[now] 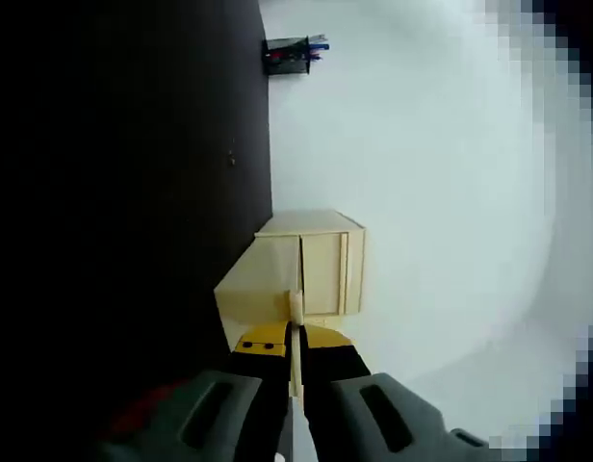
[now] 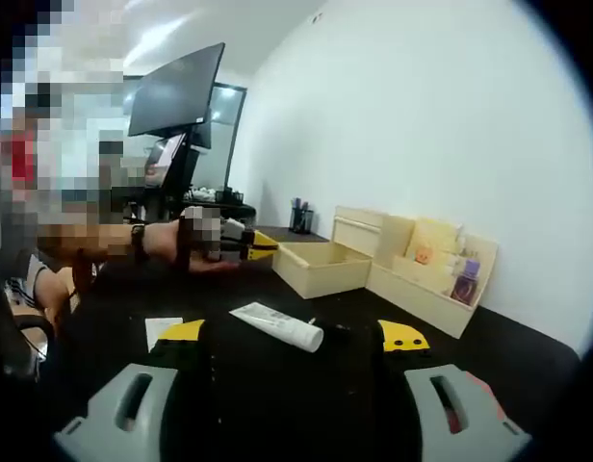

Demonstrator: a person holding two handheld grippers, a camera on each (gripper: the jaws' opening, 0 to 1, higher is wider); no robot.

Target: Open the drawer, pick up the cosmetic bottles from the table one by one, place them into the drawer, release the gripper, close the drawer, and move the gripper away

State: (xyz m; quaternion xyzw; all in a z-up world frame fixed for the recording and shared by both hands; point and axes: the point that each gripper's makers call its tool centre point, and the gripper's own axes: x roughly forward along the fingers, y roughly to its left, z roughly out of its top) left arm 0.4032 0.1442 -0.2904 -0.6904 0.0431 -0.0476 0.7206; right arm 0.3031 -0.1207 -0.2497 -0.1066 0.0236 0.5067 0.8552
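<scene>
Left hand-held gripper [image 1: 295, 361]: in the left gripper view its yellow-tipped jaws rise from the bottom centre, clenched on the thin front edge of the drawer [image 1: 295, 322]. In the right gripper view it comes in at mid-left [image 2: 246, 244], carried by a person's hand [image 2: 181, 241].
Pen holder [image 1: 288, 55]: top centre of the left gripper view, a dark cup with blue and red pens against the white wall. In the right gripper view it stands at centre [image 2: 301, 219], just left of the wooden organiser. No writing can be read on it.
Wooden organiser [image 1: 311, 260]: pale wood box at the centre of the left gripper view, on the dark tabletop [image 1: 133, 241].
Drawer: at centre of the right gripper view [image 2: 321, 267] it stands pulled out from the organiser; its inside looks bare.
Paper slip [image 2: 162, 330]: lower left of the right gripper view, white, flat on the tabletop; nothing legible.
Cosmetic tube [image 2: 277, 325]: lower centre of the right gripper view, white, lying on the tabletop well in front of the drawer; its print is too small to read.
Right hand-held gripper [image 2: 292, 337]: jaws released, wide apart, holding nothing.
Open shelf section [image 2: 433, 274]: right of centre, holding an orange-marked card and a purple bottle [image 2: 466, 281]; labels unreadable.
</scene>
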